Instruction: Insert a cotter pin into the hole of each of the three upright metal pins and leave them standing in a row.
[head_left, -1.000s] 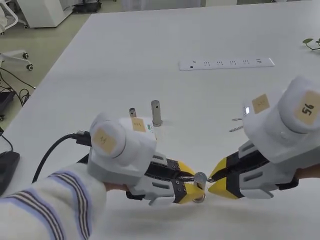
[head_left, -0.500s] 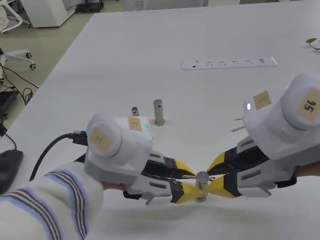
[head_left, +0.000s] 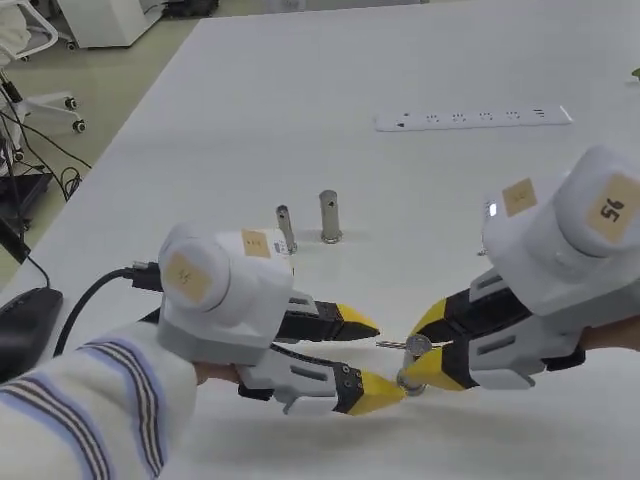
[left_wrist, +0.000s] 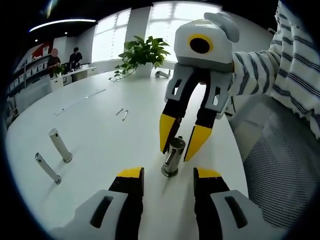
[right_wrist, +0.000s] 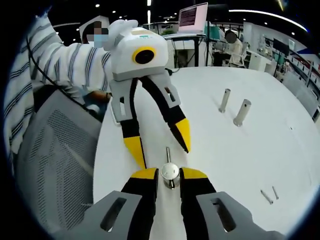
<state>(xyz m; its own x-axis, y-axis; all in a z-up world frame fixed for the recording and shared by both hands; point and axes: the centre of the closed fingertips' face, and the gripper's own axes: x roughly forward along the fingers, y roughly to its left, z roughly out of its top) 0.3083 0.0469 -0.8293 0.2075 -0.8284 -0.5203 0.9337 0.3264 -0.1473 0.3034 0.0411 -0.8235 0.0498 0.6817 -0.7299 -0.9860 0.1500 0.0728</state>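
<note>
A white power strip (head_left: 473, 117) lies far back on the white table (head_left: 250, 120). A potted plant (left_wrist: 142, 50) stands at one end. A mesh chair (right_wrist: 55, 160) sits beside the table.

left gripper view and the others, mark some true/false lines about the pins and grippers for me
1. The left gripper has its jaws open. True.
2. A cotter pin pokes out of the near metal pin. True.
3. All three metal pins stand together in one row. False: the thick far pin and thin far pin stand apart from the near one.
4. The right gripper is raised clear, holding nothing. False: its jaws clamp the near metal pin's top.
5. Spare cotter pins lie loose on the table. True.
</note>
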